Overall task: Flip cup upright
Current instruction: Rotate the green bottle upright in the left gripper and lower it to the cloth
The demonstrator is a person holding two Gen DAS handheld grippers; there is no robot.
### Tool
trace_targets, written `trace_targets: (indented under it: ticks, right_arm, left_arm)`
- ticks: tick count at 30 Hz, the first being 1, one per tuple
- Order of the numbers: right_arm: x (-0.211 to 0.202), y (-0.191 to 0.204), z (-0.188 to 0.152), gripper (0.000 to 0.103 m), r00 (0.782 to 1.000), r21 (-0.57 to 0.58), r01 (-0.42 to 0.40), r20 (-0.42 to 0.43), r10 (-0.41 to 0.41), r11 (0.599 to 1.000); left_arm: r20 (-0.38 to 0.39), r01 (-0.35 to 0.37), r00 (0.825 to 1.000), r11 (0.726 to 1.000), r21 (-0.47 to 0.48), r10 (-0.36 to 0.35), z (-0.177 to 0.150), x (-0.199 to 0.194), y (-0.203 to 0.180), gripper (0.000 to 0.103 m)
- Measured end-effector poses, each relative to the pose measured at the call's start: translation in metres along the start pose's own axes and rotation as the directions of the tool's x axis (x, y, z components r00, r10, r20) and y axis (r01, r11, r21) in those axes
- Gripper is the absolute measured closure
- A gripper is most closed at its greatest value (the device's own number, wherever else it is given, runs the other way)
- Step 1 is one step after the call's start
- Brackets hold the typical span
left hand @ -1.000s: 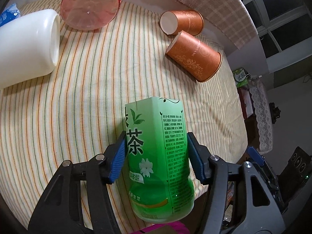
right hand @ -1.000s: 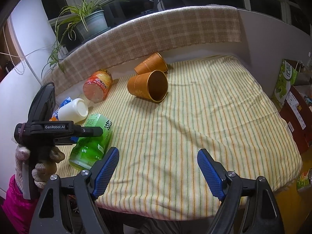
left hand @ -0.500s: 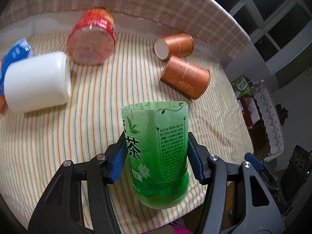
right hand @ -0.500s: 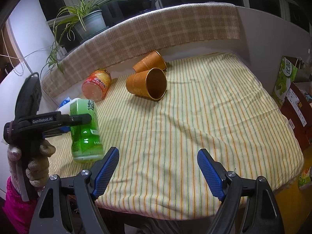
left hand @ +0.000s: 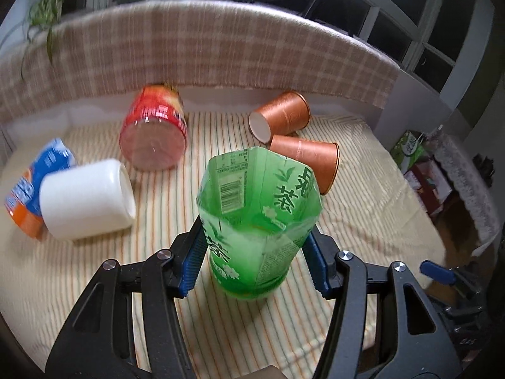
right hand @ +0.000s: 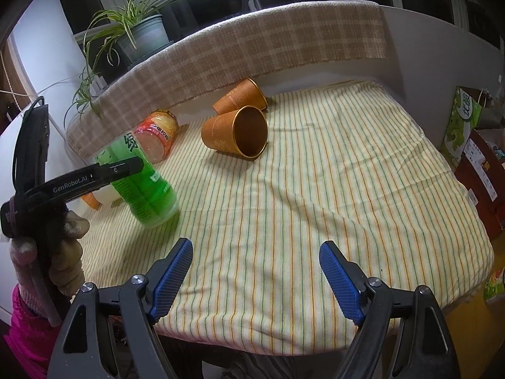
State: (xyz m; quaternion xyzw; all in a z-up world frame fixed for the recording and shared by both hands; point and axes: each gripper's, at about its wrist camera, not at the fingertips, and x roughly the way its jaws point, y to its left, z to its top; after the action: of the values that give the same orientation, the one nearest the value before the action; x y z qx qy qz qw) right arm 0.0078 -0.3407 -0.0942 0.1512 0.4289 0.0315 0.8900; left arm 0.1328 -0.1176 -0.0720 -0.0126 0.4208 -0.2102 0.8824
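My left gripper is shut on a green cut-open tea-bottle cup. The cup stands nearly upright, open end up, its base at the striped cloth. The right wrist view shows the same cup tilted slightly, held by the left gripper at the table's left. My right gripper is open and empty above the table's front edge.
Two orange paper cups lie on their sides at the back. A red jar, a white container and a blue-orange can lie at the left. A checked backrest borders the back.
My left gripper has turned the green cup from lying on its side to nearly upright with the open end up. The right gripper has stayed still.
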Motion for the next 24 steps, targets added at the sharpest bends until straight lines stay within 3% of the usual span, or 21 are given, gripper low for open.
trace_targets:
  ticks: [6,24]
  right_arm:
    - [-0.001,0.001,0.0,0.019,1.0,-0.003,-0.003,0.006,0.003,1.0]
    - [-0.004,0.01,0.001,0.019,1.0,-0.02,-0.01,0.018,0.011,1.0]
  left_arm:
    - [0.046,-0.056,0.997,0.997,0.059,0.054,-0.009,-0.001,-0.007,0.045]
    - [0.038,-0.05,0.998,0.996,0.074,0.047,-0.025,-0.004,-0.006,0.045]
